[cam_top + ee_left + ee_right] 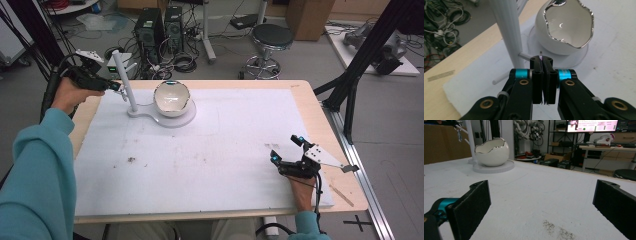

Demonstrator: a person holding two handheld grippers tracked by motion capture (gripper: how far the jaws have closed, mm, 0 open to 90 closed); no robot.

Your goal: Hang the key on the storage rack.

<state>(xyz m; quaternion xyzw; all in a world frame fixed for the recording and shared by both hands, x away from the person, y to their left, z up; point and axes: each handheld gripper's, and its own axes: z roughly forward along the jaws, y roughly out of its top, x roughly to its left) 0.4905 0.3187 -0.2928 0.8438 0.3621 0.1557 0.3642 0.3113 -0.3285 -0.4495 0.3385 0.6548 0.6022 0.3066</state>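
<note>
The left gripper (541, 75) is clamped tight, black jaws pressed together with a tiny thin metallic piece with a purplish tint (540, 55) pinched at their tips, too small to say exactly what it is, possibly a small piece of jewellery. It hovers right by the white ribbed upright post of a stand (509, 32), with one of the post's short white pegs (525, 56) just beyond the jaw tips, so my read is a hanging move onto that peg, or a lift off it; the frames can't settle which. Just past the post sits the white egg-shaped ceramic bowl with a jagged silver rim (565, 27), resting on the stand's round white base (172, 119), and it looks empty inside. Over on the near right, the right gripper (287, 150) is wide open, holding nothing, idling low over the white foam mat (225, 145) that covers the pale wooden table (305, 92). From its own camera the black padded jaws stand well apart, the bowl far off. There's a smudge of dark specks on the mat near it (559, 230). So: item in hand at the stand, placement not finished.
</note>
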